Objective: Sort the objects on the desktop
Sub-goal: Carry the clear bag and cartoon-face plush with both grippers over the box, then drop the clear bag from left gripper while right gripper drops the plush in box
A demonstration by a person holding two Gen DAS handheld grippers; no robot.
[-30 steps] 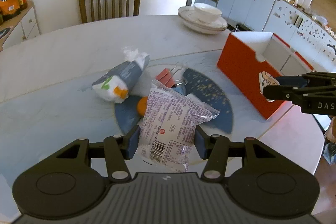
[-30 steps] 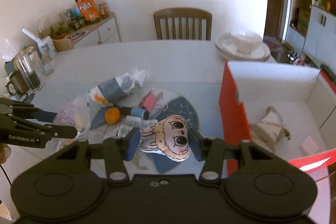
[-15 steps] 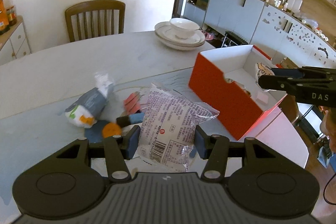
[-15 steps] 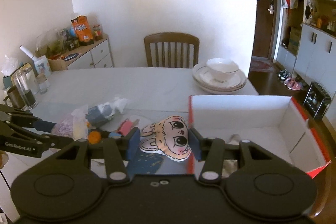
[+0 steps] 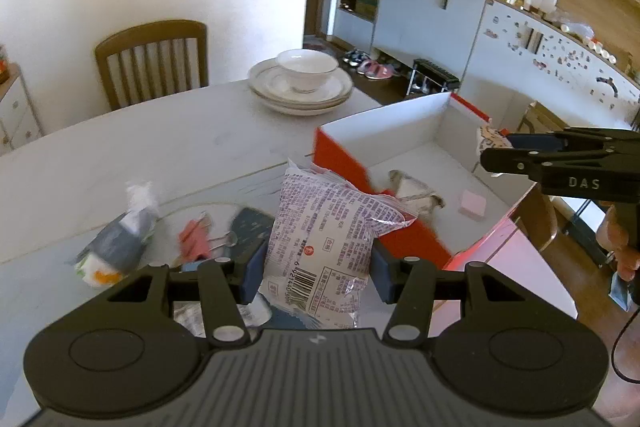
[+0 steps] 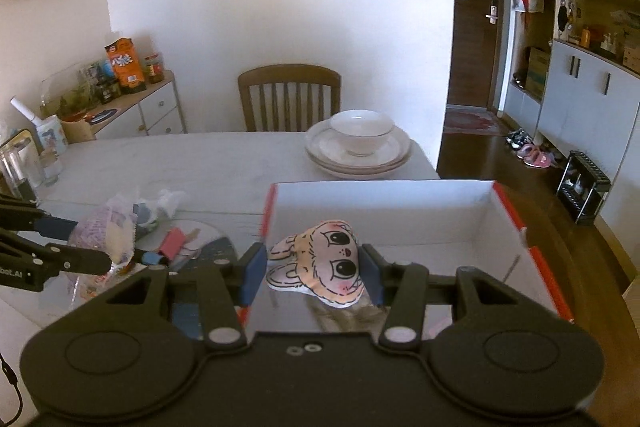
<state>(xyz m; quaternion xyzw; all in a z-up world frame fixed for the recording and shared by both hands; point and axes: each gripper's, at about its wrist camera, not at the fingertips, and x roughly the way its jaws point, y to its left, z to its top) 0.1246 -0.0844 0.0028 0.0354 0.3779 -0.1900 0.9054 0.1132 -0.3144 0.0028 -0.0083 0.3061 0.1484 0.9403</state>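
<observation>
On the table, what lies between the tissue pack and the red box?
In the left wrist view, pink binder clips and a dark blue patterned mat lie between the tissue pack and the red box.

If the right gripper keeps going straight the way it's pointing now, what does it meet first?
Most likely the inside of the red box: the right gripper, shut on the cartoon-face pillow, points down over its white floor. Depth is unclear; the crumpled cloth pouch below might come first.

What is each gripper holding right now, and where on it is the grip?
Left gripper: snack packet, pinched across its lower sides. Right gripper: cartoon-face plush, clamped at its left and right edges.
</observation>
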